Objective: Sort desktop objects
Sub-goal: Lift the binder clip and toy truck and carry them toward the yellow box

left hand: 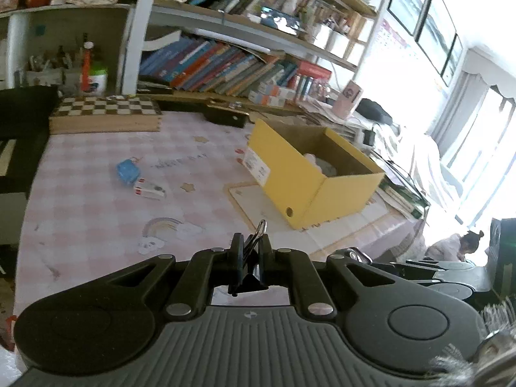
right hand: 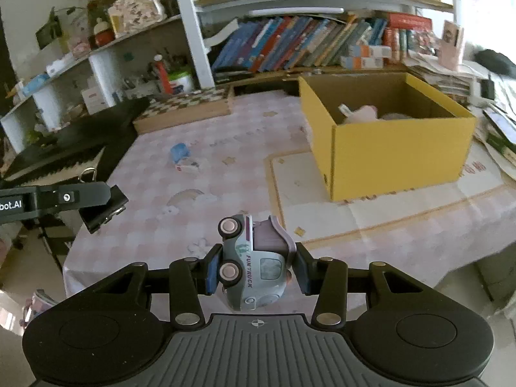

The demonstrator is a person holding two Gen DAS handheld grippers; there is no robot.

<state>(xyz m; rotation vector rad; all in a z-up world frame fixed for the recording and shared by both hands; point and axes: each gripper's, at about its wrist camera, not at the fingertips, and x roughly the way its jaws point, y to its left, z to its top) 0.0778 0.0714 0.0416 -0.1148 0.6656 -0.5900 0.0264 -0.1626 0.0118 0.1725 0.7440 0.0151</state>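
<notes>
Toy truck (right hand: 254, 267) pinched sideways in right claw (right hand: 256, 272), above near table edge; light, hard, slick plastic, wheels roll, so grip body flanks. Left claw (left hand: 251, 262) pressed together on binder clip (left hand: 254, 251): small, stiff, springy. Yellow box (right hand: 396, 158) toward far-right table corner, likely drop spot.

Our left gripper (left hand: 250, 259) is matte black, with a ribbed grey housing behind the fingers (left hand: 237, 258), two round black discs either side and silver rivets on its linkage arms. Our right gripper (right hand: 256, 269) is built the same, though its fingers (right hand: 213, 272) carry blue pads. White lettering marks the left one's side.
</notes>
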